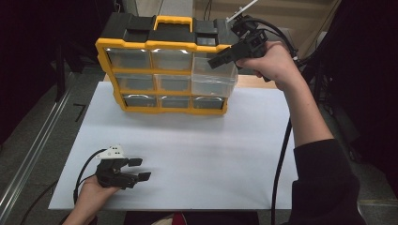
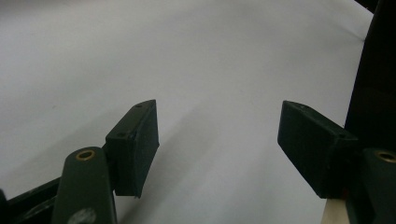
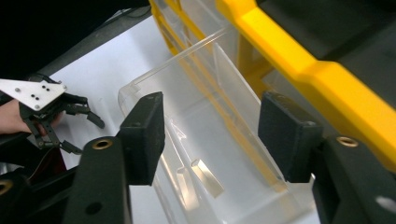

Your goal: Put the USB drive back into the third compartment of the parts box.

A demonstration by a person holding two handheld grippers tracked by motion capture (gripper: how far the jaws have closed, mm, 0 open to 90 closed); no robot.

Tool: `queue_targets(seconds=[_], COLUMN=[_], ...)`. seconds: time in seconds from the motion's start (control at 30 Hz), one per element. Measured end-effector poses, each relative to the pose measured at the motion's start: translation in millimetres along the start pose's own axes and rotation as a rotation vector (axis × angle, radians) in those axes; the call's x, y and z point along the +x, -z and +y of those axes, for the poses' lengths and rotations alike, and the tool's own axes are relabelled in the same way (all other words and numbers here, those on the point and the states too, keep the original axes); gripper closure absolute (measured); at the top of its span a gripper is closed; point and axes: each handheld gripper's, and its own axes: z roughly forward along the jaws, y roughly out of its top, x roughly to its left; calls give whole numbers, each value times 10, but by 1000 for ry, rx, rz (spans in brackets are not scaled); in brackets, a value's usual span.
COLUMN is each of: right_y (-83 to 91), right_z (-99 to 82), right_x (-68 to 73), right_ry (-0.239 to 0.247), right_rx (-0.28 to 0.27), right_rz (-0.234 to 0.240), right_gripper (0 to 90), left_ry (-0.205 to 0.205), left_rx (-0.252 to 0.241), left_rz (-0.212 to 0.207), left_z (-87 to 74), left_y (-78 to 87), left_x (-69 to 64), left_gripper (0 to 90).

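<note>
White tabletop (image 1: pixel 197 159) bare around released left tongs (image 1: pixel 141 168); right tongs (image 3: pixel 210 135) released over pulled-out clear drawer (image 3: pixel 196 154).

no readable text, label, brand or number anywhere here. the yellow and black organizer (image 1: pixel 164 42) has some moulded shapes on its lid but nothing legible, and its clear drawers (image 1: pixel 173 82) carry no stickers or markings.
</note>
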Motion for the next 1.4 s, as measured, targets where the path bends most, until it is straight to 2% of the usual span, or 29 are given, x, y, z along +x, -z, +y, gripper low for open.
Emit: queue_targets(seconds=[0.23,0.33,0.37,0.43,0.53,0.67,0.9,1.03,1.13,1.27,1.4], right_y=[261,353,403,423,480,511,513,472,445,355,251], right_z=[-103,-179,-227,-252,-358,-467,-678,-825,-893,-1021,-1115], right_x=[-2,-36,-61,-70,-84,-120,-202,-277,-298,-362,-385], right_ry=[31,36,39,40,73,86,96,60,61,37,12], right_rx=[-20,-37,-49,-44,-37,-47,-65,-66,-77,-94,-81], right_rz=[-30,-26,-27,-22,-8,-14,-3,-12,-14,-2,10], right_gripper=[375,345,303,285,268,268,278,277,277,277,273], left_ry=[-2,-3,-3,-1,-1,1,3,6,6,-2,2], left_rx=[0,4,3,2,3,1,3,-2,-4,-2,-5], left_rz=[0,2,1,4,3,8,8,10,7,9,7], left_z=[0,1,0,-1,0,-1,-2,-2,-1,-2,-2], left_y=[-7,-6,-8,-12,-11,-16,-20,-23,-20,-20,-20], left_x=[1,-1,0,1,3,1,3,-2,0,-2,1], left_gripper=[306,306,306,306,306,306,306,306,306,306,306])
